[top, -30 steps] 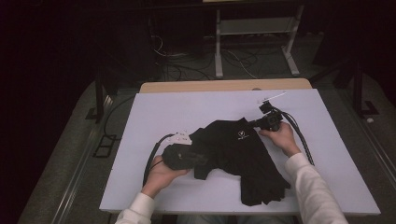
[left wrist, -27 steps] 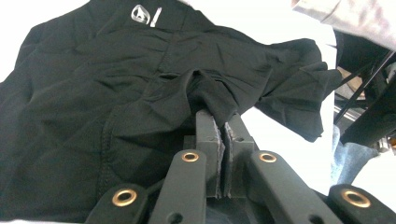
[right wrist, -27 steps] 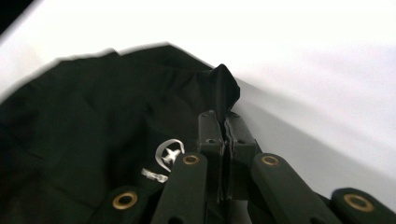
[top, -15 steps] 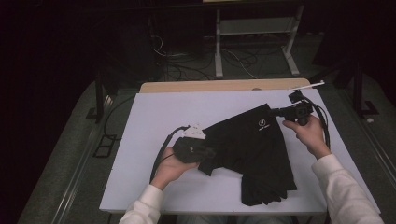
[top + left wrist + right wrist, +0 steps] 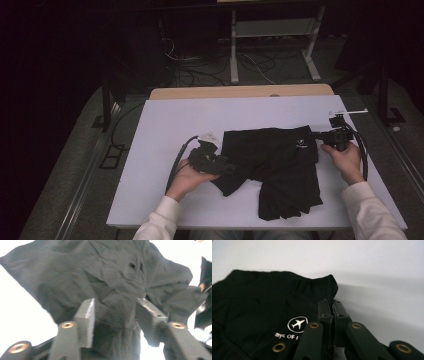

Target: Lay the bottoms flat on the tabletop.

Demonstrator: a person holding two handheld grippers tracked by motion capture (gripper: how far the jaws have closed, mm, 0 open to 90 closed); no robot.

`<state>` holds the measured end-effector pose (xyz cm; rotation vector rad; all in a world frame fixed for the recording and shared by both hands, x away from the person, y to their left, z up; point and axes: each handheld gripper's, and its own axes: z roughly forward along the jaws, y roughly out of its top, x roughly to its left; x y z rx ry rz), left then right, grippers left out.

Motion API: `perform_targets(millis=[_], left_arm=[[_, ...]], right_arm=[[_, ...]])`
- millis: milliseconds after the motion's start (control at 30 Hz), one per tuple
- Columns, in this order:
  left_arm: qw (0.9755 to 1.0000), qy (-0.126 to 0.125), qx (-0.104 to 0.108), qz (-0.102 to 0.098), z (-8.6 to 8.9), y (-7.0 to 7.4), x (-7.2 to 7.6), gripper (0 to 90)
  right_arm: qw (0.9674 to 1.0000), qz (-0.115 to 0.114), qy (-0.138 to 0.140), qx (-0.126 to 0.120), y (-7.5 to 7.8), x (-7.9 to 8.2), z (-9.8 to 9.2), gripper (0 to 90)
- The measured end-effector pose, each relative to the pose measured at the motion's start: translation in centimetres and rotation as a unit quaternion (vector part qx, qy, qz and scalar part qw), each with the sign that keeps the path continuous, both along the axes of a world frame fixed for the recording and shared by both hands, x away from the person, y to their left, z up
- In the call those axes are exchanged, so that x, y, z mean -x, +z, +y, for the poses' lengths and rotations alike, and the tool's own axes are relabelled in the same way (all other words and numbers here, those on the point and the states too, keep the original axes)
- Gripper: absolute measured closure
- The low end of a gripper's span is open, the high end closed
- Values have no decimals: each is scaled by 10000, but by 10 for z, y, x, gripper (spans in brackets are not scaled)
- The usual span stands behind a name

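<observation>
On white table (image 5: 165, 125), right gripper (image 5: 320, 135) fingers pinch black garment (image 5: 280, 165); left gripper (image 5: 231, 167) fingers gape around it

Shorts (image 5: 280, 165) are lying on the table (image 5: 165, 125), kinda right of center. Left gripper (image 5: 231, 167) sits at their left edge, right gripper (image 5: 317, 134) at the right.

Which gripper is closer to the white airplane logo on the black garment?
Right. The right gripper is shut on the garment's edge just beside the logo; the left gripper is at the opposite side, jaws open.
</observation>
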<state>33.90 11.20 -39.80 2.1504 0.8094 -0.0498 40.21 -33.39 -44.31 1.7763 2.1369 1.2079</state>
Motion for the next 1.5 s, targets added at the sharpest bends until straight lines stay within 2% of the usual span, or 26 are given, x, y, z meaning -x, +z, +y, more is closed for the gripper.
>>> perform_targets(millis=[67, 133, 200, 267, 367, 533, 667, 700, 733, 800, 867, 1000, 1033, 1067, 1167, 1267, 1400, 1500], left_arm=[[9993, 341, 116, 40, 6, 1, -12, 382], [9974, 659, 261, 122, 12, -1, -30, 379], [9947, 971, 270, 185, 15, -7, -48, 378], [9910, 1243, 381, 308, 17, -14, -66, 376], [9864, 1470, 551, 477, 14, -24, -84, 374], [9849, 1595, 221, 637, 1, -39, -97, 347], [9838, 1497, 194, 964, -5, -47, -97, 347], [9846, 1433, 174, 987, -7, -49, -96, 349], [9843, 1435, 200, 1006, -7, -49, -95, 357], [9824, 1369, 334, 1228, -8, -50, -96, 399], [9827, 1324, 300, 1256, -10, -52, -95, 486], [9828, 1227, 332, 1339, -15, -58, -97, 768], [9824, 1219, 387, 1363, -15, -60, -98, 824], [9812, 1269, 471, 1378, -15, -61, -98, 841], [9837, 1340, 456, 1105, -13, -60, -96, 859], [9845, 1467, 534, 804, -5, -53, -93, 865], [9827, 1710, 624, 344, 14, -33, -91, 869], [9796, 1872, 724, 35, 30, -14, -90, 869]], right_arm=[[10000, -7, -24, -53, -2, 0, -2, 859], [10000, 23, -39, -23, -4, 0, -4, 859], [10000, 34, -57, -25, -5, -1, -5, 859], [10000, 34, -62, -39, -7, -1, -5, 859], [10000, 58, -40, -44, -9, -2, -6, 858], [9999, 21, -43, -137, -8, -2, -7, 859], [9999, 2, -38, -161, -7, -1, -7, 857], [9999, -3, -35, -168, -7, -1, -7, 857], [9999, -16, -22, -161, -7, -1, -7, 857], [9999, -24, -13, -164, -6, -1, -6, 857], [9998, -27, -2, -179, -7, -1, -5, 857], [9997, -30, 36, -225, -7, -2, -4, 857], [9997, -33, 48, -230, -7, -2, -4, 857], [9997, -25, 57, -238, -7, -2, -4, 857], [9996, -24, 104, -268, -8, -3, -3, 857], [9989, 6, 170, -429, -9, -6, 0, 858], [9971, -104, 264, -699, 1, -16, 7, 858], [9944, -231, 422, -941, 13, -25, 15, 858]])
